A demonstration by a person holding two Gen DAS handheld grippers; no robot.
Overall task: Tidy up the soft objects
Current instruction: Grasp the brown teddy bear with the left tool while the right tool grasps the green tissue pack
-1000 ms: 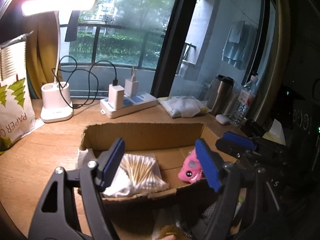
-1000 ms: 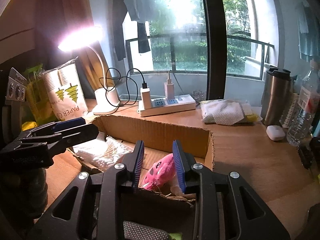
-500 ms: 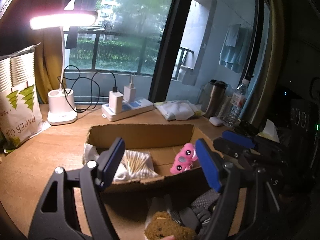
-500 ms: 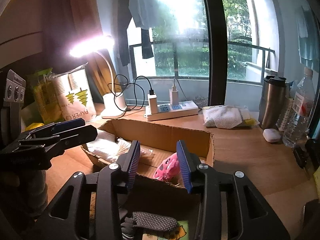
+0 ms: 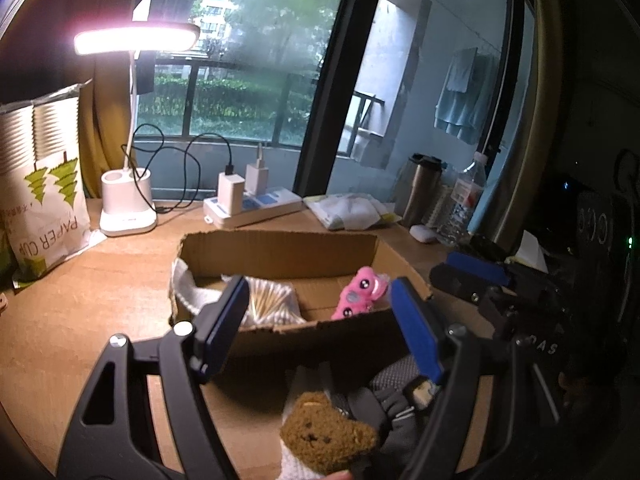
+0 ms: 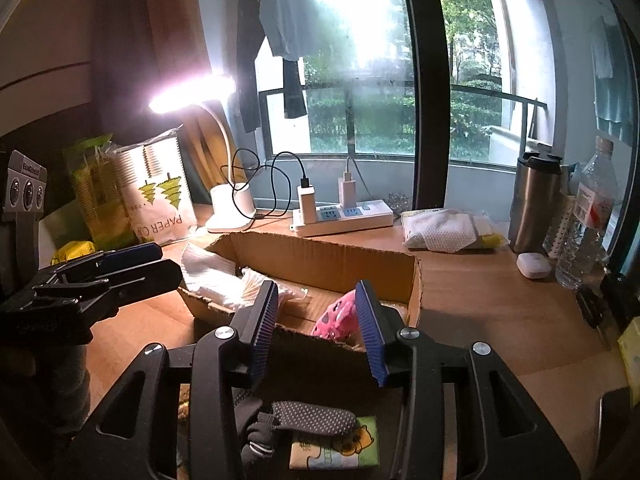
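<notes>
The right gripper [image 6: 318,326] is hovering with its blue-padded fingers [image 6: 267,322] parted and nothing between them; they have just been opening, and the pink plush toy with dark eyes [image 6: 338,318] is lying beyond their tips, inside the shallow brown cardboard box [image 6: 320,258] at its right end. The left gripper [image 5: 320,330] is holding its fingers [image 5: 224,322] spread wide and empty, with the clear bag of cotton swabs [image 5: 268,304] and a white folded cloth [image 5: 182,284] lying in the box beyond the left finger. Still outside the box, below and in front of both pairs of fingers on the wooden tabletop [image 5: 96,304], are the brown plush bear [image 5: 328,436], a grey dotted sock or glove [image 6: 312,418] and a small printed packet with a cartoon bear [image 6: 336,446]. The likely trouble is judged to lie here: these soft pieces are heaped together in shadow, so closing the fingers on one may be dragging a neighbour along or catching only a loose fold that slips free. The box's near wall is low, torn and light, and it is standing between the fingers and the toys inside, so a low pass may be snagging the rim and shoving the whole box toward the white power strip [image 5: 256,206]. The two grippers are also working close together and could be knocking into each other.
</notes>
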